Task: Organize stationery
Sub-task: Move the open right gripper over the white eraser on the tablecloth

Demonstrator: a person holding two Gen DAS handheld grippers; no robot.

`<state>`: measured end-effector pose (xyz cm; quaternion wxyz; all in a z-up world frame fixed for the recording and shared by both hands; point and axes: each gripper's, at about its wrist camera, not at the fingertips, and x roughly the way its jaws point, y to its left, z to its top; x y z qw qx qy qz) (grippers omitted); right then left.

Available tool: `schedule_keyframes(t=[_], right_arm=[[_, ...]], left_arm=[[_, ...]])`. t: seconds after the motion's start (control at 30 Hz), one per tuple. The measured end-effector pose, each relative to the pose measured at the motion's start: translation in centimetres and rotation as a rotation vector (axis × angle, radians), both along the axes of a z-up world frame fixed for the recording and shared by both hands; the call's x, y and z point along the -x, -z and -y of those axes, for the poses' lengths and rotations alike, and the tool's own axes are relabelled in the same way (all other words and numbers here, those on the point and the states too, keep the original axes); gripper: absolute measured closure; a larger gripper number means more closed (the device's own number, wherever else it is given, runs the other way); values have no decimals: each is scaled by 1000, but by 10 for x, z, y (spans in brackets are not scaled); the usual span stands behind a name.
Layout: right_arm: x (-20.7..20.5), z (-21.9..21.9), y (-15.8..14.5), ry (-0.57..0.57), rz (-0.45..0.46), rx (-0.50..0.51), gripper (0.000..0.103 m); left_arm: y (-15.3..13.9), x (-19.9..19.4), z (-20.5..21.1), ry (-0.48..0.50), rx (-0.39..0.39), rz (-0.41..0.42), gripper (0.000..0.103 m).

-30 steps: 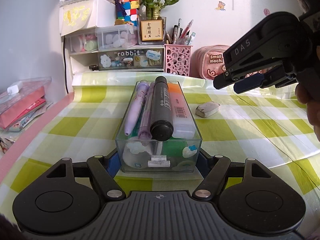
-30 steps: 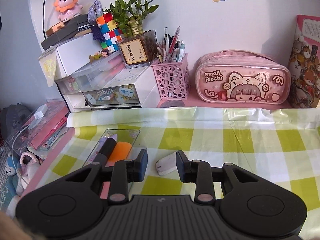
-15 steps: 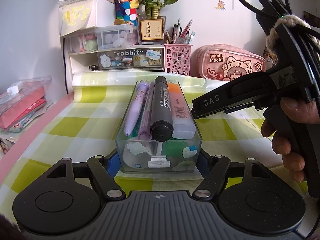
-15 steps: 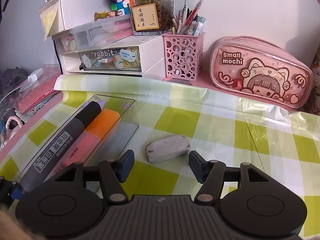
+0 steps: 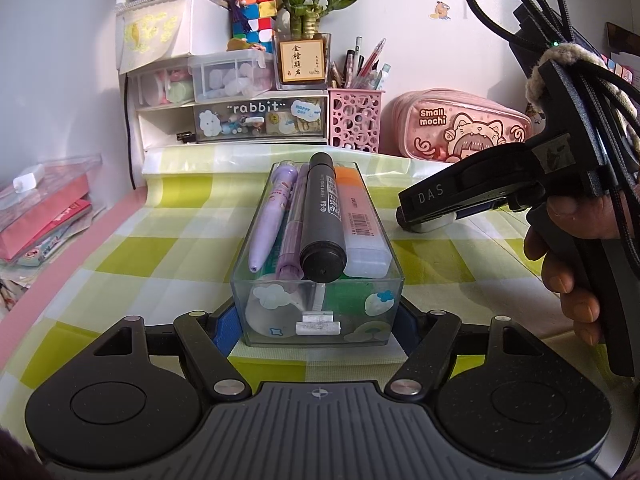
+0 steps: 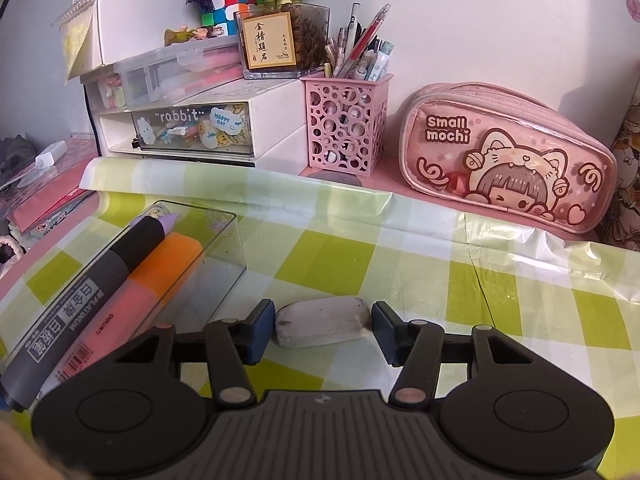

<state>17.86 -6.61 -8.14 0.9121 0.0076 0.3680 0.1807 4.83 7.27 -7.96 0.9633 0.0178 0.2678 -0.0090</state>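
Your bench cloth is checked lime green and white. In the clear box you have a lilac pen, a black-and-grey marker and an orange-and-pink highlighter. The eraser is dirty white. At two o'clock sits your pink cartoon pencil case; at twelve, a pink perforated pen holder.
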Motion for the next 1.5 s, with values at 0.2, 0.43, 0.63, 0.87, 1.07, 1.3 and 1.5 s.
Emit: schedule_keyframes(t=[0.2,0.43,0.63,0.87,1.07,1.3,1.5], right_arm=[[-2,25,-2,52,-22,8,69],[-8,64,-1,190,-53,-29,69],[-9,67,-2,215,-50,-26,69],[-6,68,-5,217,-26,-21,69],[-5,60,-1,185,-13,33,69],[-3,61,-2,161,-7,57,70],[1,62,-7,137,6,53,71]], left_arm=[[0,0,0,0,0,0,31],[0,0,0,0,0,0,31],[0,0,0,0,0,0,31],[0,0,0,1,0,0,31],[0,0,0,0,0,0,31],[0,0,0,0,0,0,31],[0,0,0,0,0,0,31]])
